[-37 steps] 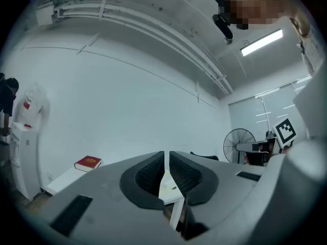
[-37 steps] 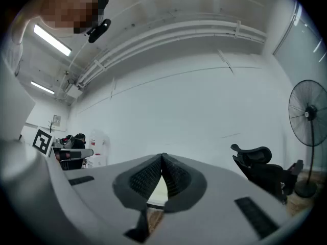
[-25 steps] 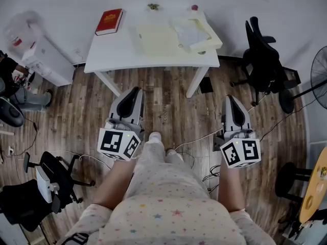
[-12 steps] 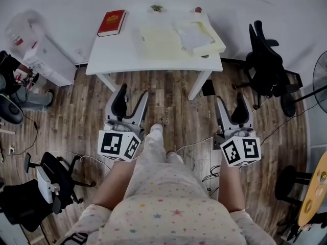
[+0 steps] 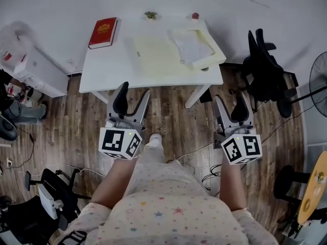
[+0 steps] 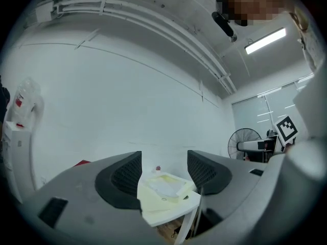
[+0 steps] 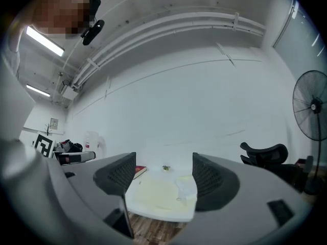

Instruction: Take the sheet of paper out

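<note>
On the white table (image 5: 102, 65) lies a pale yellow folder (image 5: 156, 55), open, with a white sheet of paper (image 5: 191, 45) in its right half. The left gripper view shows the folder (image 6: 158, 198) and sheet (image 6: 166, 186) beyond the jaws. The right gripper view shows the same folder (image 7: 153, 193) and sheet (image 7: 186, 185). My left gripper (image 5: 132, 97) hovers over the floor just short of the table's front edge. Its jaws have just been opening and nothing is between them. My right gripper (image 5: 231, 106) is open and empty beside the table's right leg.
A red book (image 5: 103, 32) lies at the table's back left, and two small items (image 5: 149, 15) sit at its back edge. A black office chair (image 5: 263, 60) and a fan (image 5: 319, 75) stand right. A white cabinet (image 5: 33, 68) stands left. Cables (image 5: 204, 152) cross the wooden floor.
Both grippers went from shut to open and moved forward toward the table. The table now sits closer and lower in the head view.
</note>
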{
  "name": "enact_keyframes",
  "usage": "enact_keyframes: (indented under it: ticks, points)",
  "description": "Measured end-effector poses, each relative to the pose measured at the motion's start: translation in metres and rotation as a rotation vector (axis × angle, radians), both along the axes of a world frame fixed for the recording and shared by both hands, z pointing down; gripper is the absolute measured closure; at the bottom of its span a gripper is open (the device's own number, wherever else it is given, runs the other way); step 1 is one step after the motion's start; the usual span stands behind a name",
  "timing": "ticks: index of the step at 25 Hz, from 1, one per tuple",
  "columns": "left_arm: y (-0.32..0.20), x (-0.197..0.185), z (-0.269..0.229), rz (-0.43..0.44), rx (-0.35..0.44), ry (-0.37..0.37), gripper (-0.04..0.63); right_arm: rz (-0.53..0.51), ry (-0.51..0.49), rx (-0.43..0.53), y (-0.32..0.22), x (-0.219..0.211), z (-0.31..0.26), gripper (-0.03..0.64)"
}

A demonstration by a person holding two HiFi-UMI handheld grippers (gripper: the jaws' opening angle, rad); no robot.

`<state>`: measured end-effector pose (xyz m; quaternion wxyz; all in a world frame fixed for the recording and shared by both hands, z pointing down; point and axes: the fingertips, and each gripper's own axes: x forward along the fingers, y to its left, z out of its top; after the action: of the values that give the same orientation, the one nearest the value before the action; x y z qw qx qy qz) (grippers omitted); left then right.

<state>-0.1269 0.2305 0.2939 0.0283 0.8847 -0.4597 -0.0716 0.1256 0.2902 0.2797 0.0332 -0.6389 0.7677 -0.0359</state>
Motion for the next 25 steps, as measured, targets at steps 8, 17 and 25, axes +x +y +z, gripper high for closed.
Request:
enact_keyframes:
  ticks: [8,17,25]
  points:
    - [-0.088,-0.014,-0.003,0.045,0.011,-0.013,0.337,0.033,-0.014,0.011,-0.082,-0.020,-0.003,0.290]
    - [-0.138,-0.025,0.012,0.066,-0.023,-0.009,0.337,0.064,-0.024,-0.034,-0.122,-0.029,0.010,0.290]
    - [-0.172,-0.024,0.027,0.045,-0.060,-0.001,0.337,0.061,-0.045,-0.058,-0.160,-0.021,0.022,0.290]
